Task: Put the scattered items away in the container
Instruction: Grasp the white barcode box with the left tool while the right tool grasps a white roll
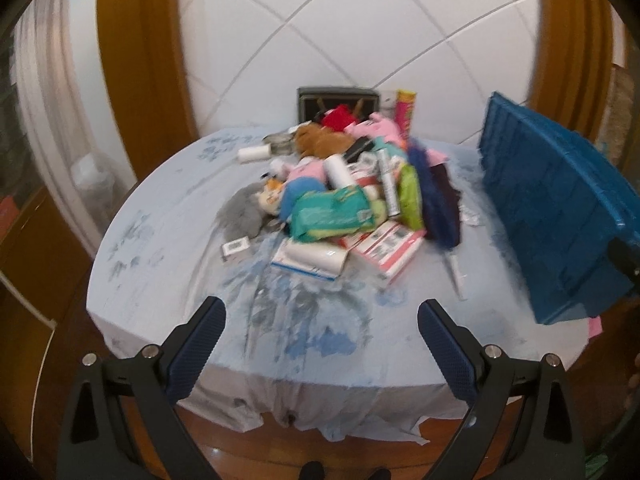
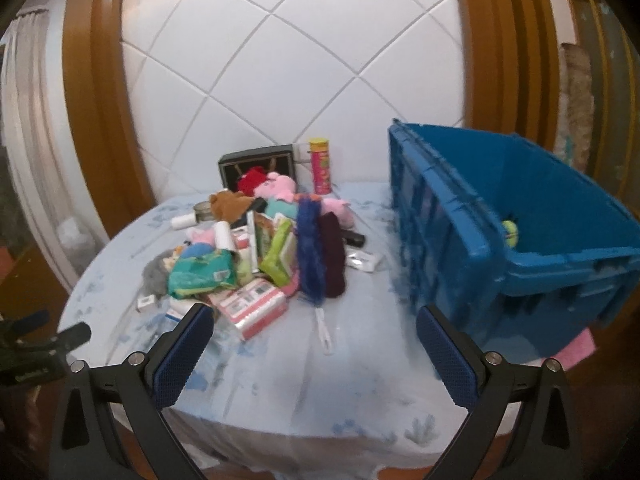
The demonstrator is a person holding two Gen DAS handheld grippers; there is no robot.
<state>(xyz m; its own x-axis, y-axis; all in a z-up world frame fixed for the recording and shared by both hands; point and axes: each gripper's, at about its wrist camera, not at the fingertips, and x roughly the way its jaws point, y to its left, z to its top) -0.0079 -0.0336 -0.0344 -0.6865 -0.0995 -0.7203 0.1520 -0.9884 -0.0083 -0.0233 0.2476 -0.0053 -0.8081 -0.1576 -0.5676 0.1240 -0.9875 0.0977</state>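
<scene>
Both the left gripper (image 1: pixel 320 320) and right gripper (image 2: pixel 314 328) hang wide and empty over the near table edge. The mixed heap of packets and plush toys (image 2: pixel 256 248) sits mid-table, left of the tilted blue plastic crate (image 2: pixel 520 216). Grabbing low could topple it or snag the pale blue tablecloth (image 2: pixel 320 392).

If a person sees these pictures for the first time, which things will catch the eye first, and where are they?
First comes the big blue crate at the table's right edge, tilted and nearly empty. Next is the colourful pile of toys and packets heaped in the middle of the pale blue tablecloth. Nearest the cameras, the left gripper and right gripper are open and hold nothing.
</scene>
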